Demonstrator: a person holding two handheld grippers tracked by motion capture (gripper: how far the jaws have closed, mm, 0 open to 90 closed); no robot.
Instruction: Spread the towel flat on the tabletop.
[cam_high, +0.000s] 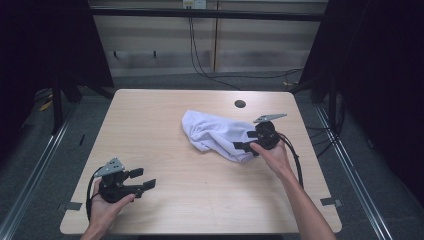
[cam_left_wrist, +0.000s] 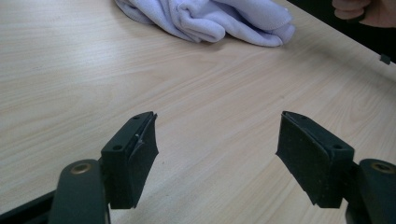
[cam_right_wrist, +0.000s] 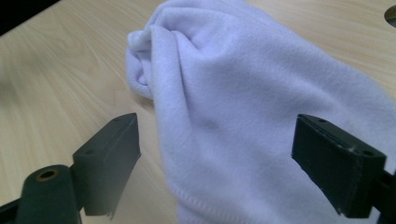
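A crumpled white cloth (cam_high: 215, 135) lies on the wooden table (cam_high: 165, 115), right of the middle. My right gripper (cam_high: 246, 141) is at the cloth's near right end, open. In the right gripper view the cloth (cam_right_wrist: 243, 93) reaches in between the spread jaws of that gripper (cam_right_wrist: 215, 163), and neither pad presses on it. My left gripper (cam_high: 142, 179) is held near the table's front left, open over bare wood. In the left gripper view its jaws (cam_left_wrist: 217, 149) stand wide apart with nothing between them, and the cloth (cam_left_wrist: 210, 16) lies farther off.
A round hole (cam_high: 240, 104) is in the tabletop behind the cloth. Grey tape marks sit at the front corners (cam_high: 331, 202) (cam_high: 70, 206). Cables (cam_high: 200, 65) run on the floor behind the table. Dark curtains flank both sides.
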